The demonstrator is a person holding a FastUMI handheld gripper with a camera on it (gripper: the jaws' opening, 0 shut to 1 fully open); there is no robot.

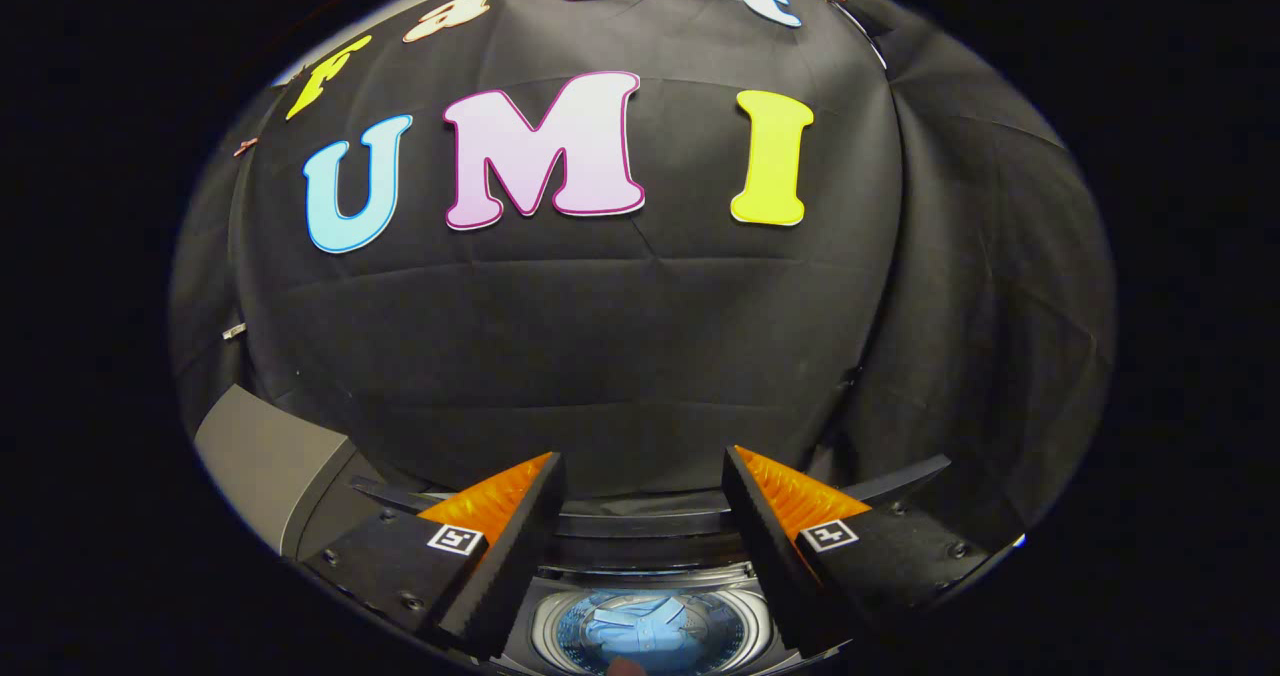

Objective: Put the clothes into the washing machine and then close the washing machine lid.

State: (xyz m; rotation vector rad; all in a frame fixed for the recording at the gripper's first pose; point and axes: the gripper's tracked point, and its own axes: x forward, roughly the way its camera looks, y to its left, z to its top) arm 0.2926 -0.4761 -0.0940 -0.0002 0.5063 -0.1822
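Black cloth hangs as the booth's wall (640,356) straight ahead of me, creased and draped, running off to the right in loose folds. Below it, close under my tool (640,476), sits the washing machine (650,581), seen from above with its round drum (655,631) open toward me.

The clothes (635,624) lie inside that drum: a pale blue garment, crumpled at the bottom of the tub, directly beneath the gap between my fingers and nearer to me than their tips. Nothing else shows in the drum, as far as I can make out.

My tool is spread wide and carries nothing; both fingers stand apart with only the wall and the machine's far rim between them.

I judge the loading part done, since the garment is already in the tub and my fingers are free. The step in hand is the lid. I take the dark band across the far side of the opening, just below the cloth, for the raised lid (640,526), though I cannot tell for certain. The next move calls for reaching its edge and swinging it down toward me over the opening.

To the far left stands a grey box-like panel (265,456); what it belongs to I cannot tell.
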